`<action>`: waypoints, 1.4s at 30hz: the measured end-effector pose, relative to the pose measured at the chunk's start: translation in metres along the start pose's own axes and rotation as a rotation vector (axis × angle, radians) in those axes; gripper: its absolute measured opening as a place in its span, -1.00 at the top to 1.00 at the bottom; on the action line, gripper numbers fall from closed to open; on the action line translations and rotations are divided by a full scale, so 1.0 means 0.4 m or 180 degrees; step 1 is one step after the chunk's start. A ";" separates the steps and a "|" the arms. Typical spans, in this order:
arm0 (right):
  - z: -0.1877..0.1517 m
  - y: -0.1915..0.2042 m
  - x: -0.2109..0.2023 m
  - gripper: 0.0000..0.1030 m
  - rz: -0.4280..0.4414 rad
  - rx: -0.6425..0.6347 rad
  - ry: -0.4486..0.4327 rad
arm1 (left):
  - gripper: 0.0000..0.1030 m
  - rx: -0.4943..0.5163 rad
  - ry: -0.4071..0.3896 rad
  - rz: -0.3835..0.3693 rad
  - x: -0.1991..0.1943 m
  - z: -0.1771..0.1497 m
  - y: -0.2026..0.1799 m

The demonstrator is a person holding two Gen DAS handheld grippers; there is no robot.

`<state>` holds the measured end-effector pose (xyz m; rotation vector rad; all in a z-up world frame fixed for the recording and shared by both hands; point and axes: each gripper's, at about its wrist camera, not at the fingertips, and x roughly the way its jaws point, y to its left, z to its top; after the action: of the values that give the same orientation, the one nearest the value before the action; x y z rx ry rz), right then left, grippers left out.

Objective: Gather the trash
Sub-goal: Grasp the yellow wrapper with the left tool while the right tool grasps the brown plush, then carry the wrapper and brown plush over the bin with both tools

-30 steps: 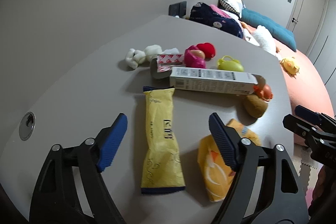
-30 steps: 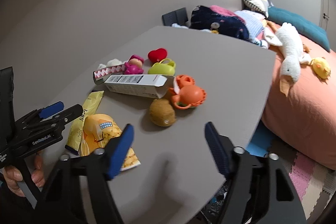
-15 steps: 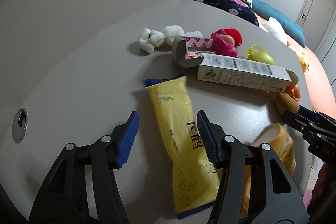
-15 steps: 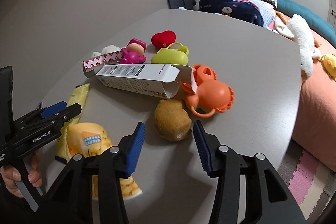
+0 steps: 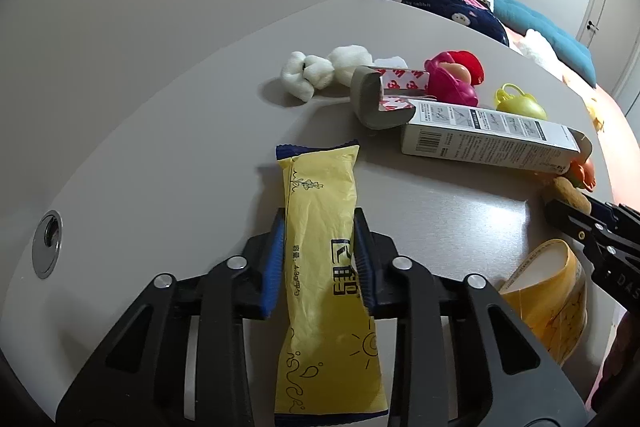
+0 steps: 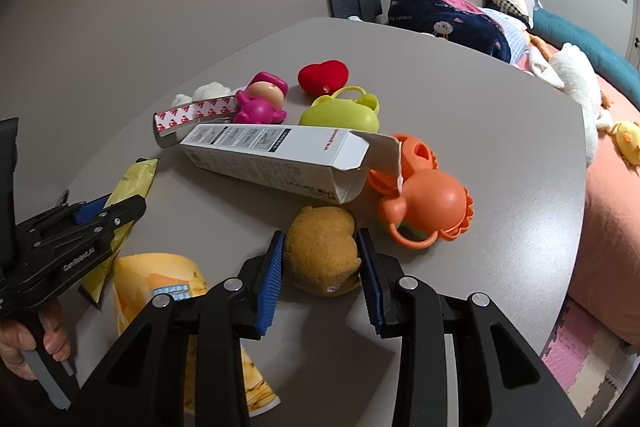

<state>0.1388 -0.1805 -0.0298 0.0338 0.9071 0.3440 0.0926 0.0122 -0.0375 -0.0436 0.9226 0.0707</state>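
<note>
A long yellow snack wrapper lies lengthwise on the grey table. My left gripper is shut on it, a blue pad against each long edge. In the right wrist view a brown fuzzy lump sits between the blue pads of my right gripper. Its jaws are closing and both pads touch the lump's sides. A white carton with an open flap lies just beyond the lump. A crushed yellow paper cup lies between the two grippers.
Toys crowd the far side: an orange rattle, a green frog case, a pink doll, a red heart, a white plush. A grey corner guard touches the carton. The table's right edge borders a bed.
Both grippers came forward and down, and their jaws went from wide to narrow. The left now clamps the yellow wrapper; the right's pads have come up against the brown lump.
</note>
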 end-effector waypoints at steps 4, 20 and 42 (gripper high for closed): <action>-0.004 0.003 -0.022 0.27 0.0027 -0.0002 -0.0037 | 0.42 -0.0047 -0.0015 -0.0006 -0.011 -0.007 0.006; -0.044 -0.020 -0.204 0.27 -0.0017 0.0028 -0.0305 | 0.42 -0.0046 -0.0350 -0.0081 -0.196 -0.027 -0.057; -0.153 -0.139 -0.392 0.27 -0.0226 0.0269 -0.0505 | 0.42 0.0390 -0.0402 -0.0478 -0.273 -0.081 -0.308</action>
<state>0.0179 -0.2881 0.0427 0.1050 0.7631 0.2332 0.0108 -0.1174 0.0308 0.0053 0.7934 -0.1213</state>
